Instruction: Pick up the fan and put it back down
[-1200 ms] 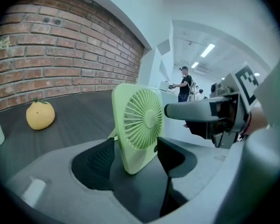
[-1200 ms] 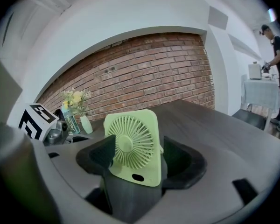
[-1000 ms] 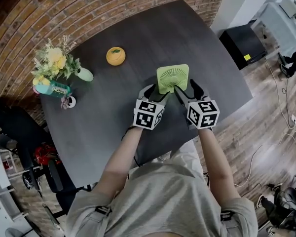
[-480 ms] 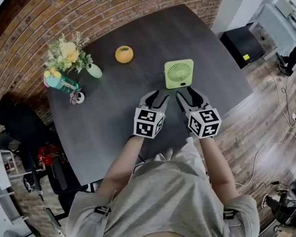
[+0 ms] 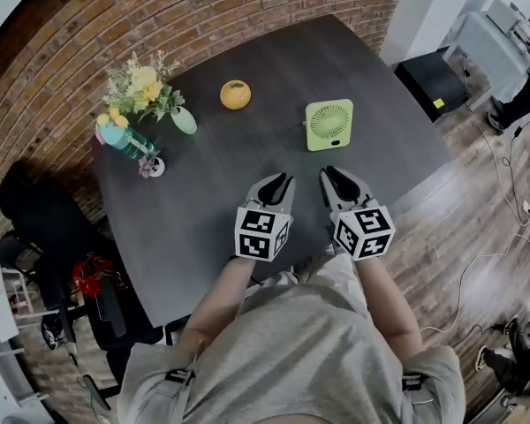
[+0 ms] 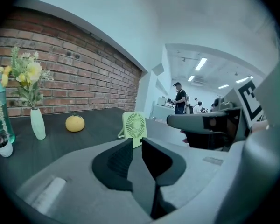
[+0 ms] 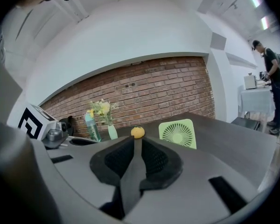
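— How do the grippers look?
— Left gripper (image 5: pixel 281 180) and right gripper (image 5: pixel 329 173) have ribbed black pads in smooth grey shells. Both sets of jaws have just been closing, down to a narrow slit, with nothing between them.
— And the fan (image 5: pixel 329 124)?
— Square, pale green plastic with a round grille, standing on the dark matte table (image 5: pixel 247 153), well beyond the tips.
— Versus a second ago?
— Then both grippers flanked it, spread wide; they've since drawn back toward the person

The green fan (image 5: pixel 329 124) stands on the dark desk (image 5: pixel 203 210). Nearer the person than the fan, well apart from it, the left tool (image 5: pixel 283 182) and the right tool (image 5: pixel 329 175) hover, their jaws just closing to narrow gaps with nothing between them. An orange (image 5: pixel 235 94) lies left of the fan.
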